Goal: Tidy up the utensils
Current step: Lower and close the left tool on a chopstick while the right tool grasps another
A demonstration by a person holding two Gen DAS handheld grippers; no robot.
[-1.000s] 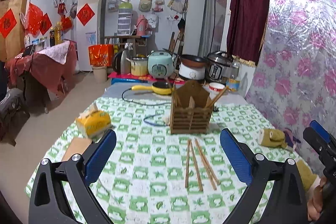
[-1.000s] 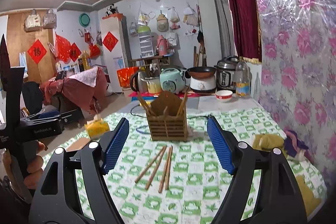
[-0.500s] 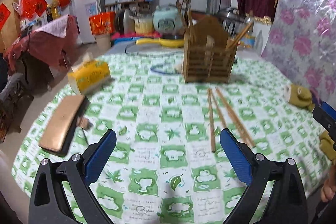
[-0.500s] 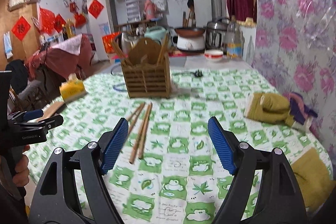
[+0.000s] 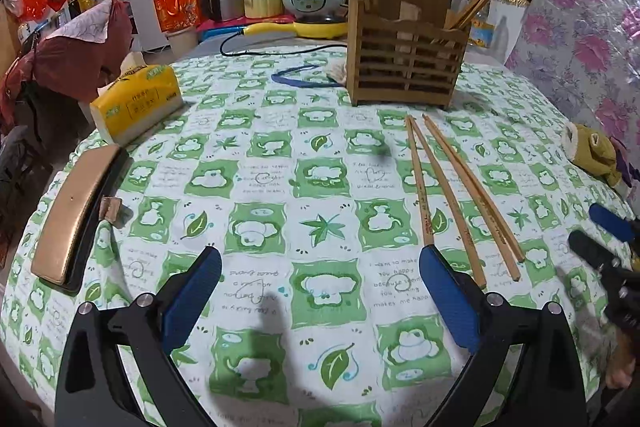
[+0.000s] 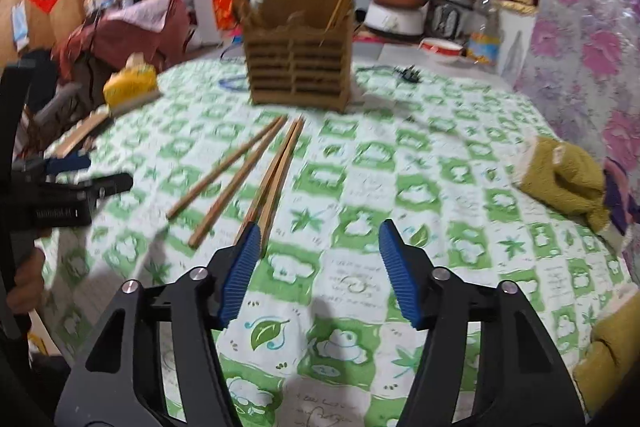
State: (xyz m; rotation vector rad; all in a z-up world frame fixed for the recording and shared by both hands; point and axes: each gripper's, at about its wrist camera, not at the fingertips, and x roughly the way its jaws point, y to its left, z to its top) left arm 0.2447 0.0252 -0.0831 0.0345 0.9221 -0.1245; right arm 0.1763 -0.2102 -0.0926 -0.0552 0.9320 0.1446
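Several wooden chopsticks (image 5: 420, 187) lie loose on the green-and-white checked tablecloth (image 5: 320, 167), in front of a slatted wooden utensil holder (image 5: 404, 67) that has more sticks standing in it. My left gripper (image 5: 320, 259) hangs open just above the cloth, its right fingertip by the near end of the leftmost stick. In the right wrist view the chopsticks (image 6: 274, 175) fan out before the holder (image 6: 298, 67). My right gripper (image 6: 318, 227) has its jaws closing with nothing between them. Its left fingertip is beside the near ends of a pair of sticks.
A yellow tissue pack (image 5: 136, 99) and a flat tan case (image 5: 68, 215) lie near the left table edge. An olive plush mitt (image 6: 564, 179) sits at the right. A blue band (image 5: 304, 77) lies beside the holder. Cookers and a kettle crowd the back.
Both grippers have come down close to the cloth and tipped downward. The chopsticks now reach their fingertips. The right jaws stand narrower than before.
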